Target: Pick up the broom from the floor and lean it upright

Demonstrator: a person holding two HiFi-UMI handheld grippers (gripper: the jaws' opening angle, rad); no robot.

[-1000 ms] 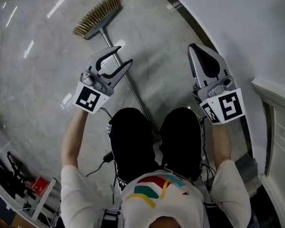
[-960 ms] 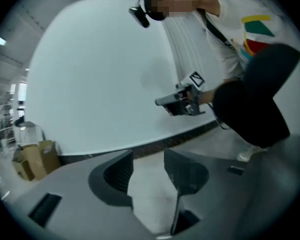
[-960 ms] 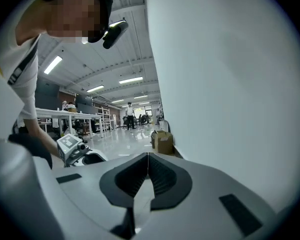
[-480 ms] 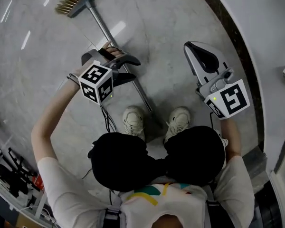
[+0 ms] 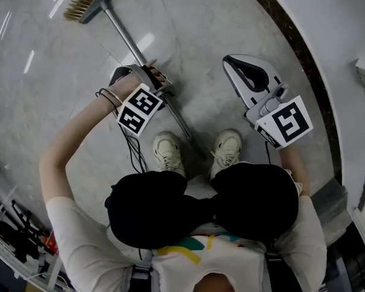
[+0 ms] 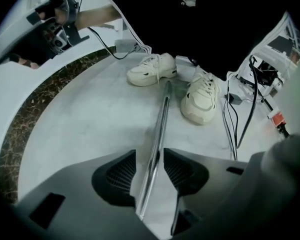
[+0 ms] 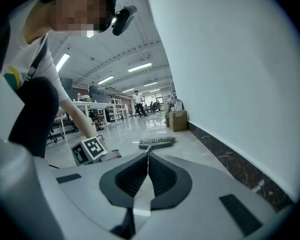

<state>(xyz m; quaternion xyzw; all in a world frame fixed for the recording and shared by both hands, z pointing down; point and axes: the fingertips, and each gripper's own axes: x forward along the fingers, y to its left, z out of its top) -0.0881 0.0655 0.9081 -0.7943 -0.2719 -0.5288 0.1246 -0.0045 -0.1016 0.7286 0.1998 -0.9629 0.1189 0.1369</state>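
Jaws of the left gripper (image 6: 149, 159) straddle the broom (image 6: 159, 119) handle on the floor (image 5: 201, 53), narrowly apart and not clamped. Those of the right gripper (image 7: 146, 159) are closed and empty. If I lift too early, I expect the slick handle to slip and its heavy head to swing.

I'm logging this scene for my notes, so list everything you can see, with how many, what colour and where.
broom: one, tan bristles and metal handle, lying on the floor ahead of the feet
floor: one, glossy grey marble
baseboard: one, dark speckled strip at the foot of the wall
wall: one, white, on the right
cardboard box: one clear, brown, against the wall far off
cables: several, black, on the floor beside the shoes
shoes: two, off-white, either side of the handle's end
left gripper: one, grey, jaws apart astride the broom handle
right gripper: one, grey, jaws together, empty, above the floor
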